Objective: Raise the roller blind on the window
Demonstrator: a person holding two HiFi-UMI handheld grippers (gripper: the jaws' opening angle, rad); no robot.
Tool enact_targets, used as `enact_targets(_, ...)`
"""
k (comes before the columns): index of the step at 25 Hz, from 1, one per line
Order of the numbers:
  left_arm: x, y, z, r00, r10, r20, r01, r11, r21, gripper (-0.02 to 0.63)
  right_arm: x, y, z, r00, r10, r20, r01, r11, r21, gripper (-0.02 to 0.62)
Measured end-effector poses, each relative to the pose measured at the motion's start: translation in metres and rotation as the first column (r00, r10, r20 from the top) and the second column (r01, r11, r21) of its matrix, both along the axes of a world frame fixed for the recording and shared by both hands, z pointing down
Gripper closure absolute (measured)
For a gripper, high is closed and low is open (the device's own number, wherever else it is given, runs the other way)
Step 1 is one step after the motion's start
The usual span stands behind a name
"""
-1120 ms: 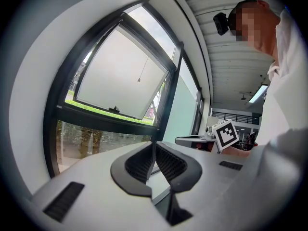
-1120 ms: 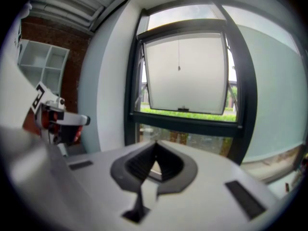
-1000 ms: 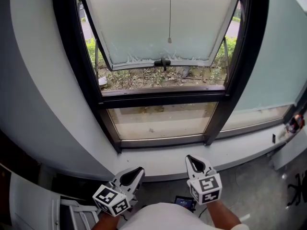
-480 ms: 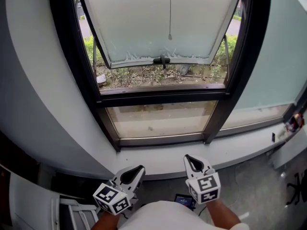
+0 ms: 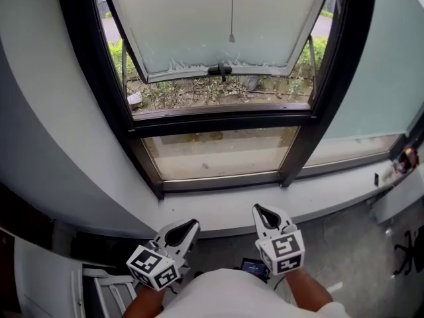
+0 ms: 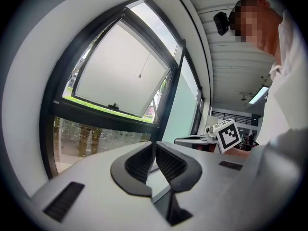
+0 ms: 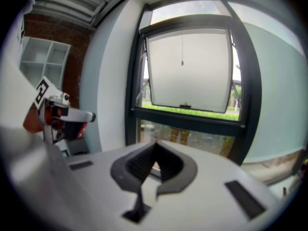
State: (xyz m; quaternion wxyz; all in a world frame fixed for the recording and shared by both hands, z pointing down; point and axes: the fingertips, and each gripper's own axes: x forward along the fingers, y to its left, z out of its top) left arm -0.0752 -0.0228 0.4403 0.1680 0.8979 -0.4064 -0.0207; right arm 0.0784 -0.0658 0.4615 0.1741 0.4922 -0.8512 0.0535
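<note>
Near the sill, low in the head view: left gripper (image 5: pixel 191 224) and right gripper (image 5: pixel 256 209), both with jaws together on nothing, well apart from the window (image 5: pixel 218 119). A thin cord (image 5: pixel 232 12) hangs far up before the glass, untouched. No blind fabric shows over the panes, so it is likely already raised, or rolled out of view.

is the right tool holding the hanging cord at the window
No, the right tool is shut on nothing down near the sill, and the cord hangs free high up in front of the window.
</note>
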Motion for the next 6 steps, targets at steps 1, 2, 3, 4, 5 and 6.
enact_targets(1, 0.0001, -0.0009, -0.0004, 1.000, 0.000, 0.000, 0.000, 1.000, 0.001, 0.565, -0.0003, -0.0008, -0.0002, 1.000, -0.001, -0.002, 0.001, 1.000, 0.001, 0.572)
enact_targets(2, 0.0003, -0.0019, -0.0005, 1.000, -0.001, 0.000, 0.001, 1.000, 0.003, 0.565, -0.0004, -0.0017, -0.0002, 1.000, -0.003, -0.004, 0.003, 1.000, 0.003, 0.574)
enact_targets(3, 0.0007, -0.0029, -0.0003, 1.000, 0.000, 0.000, 0.000, 1.000, 0.004, 0.565, -0.0003, -0.0028, 0.0000, 1.000, -0.003, -0.006, 0.003, 1.000, 0.005, 0.574)
enact_targets(4, 0.0012, -0.0040, 0.0002, 1.000, 0.000, 0.000, 0.000, 1.000, 0.006, 0.565, 0.0000, -0.0038, 0.0004, 1.000, -0.004, -0.007, 0.004, 1.000, 0.007, 0.574)
enact_targets(5, 0.0018, -0.0050, 0.0007, 1.000, 0.002, 0.001, -0.002, 1.000, 0.007, 0.565, 0.0004, -0.0049, 0.0007, 1.000, -0.003, -0.008, 0.003, 1.000, 0.008, 0.574)
enact_targets(6, 0.0025, -0.0060, 0.0013, 1.000, 0.004, 0.002, -0.004, 1.000, 0.008, 0.565, 0.0008, -0.0059, 0.0012, 1.000, -0.003, -0.009, 0.003, 1.000, 0.010, 0.573)
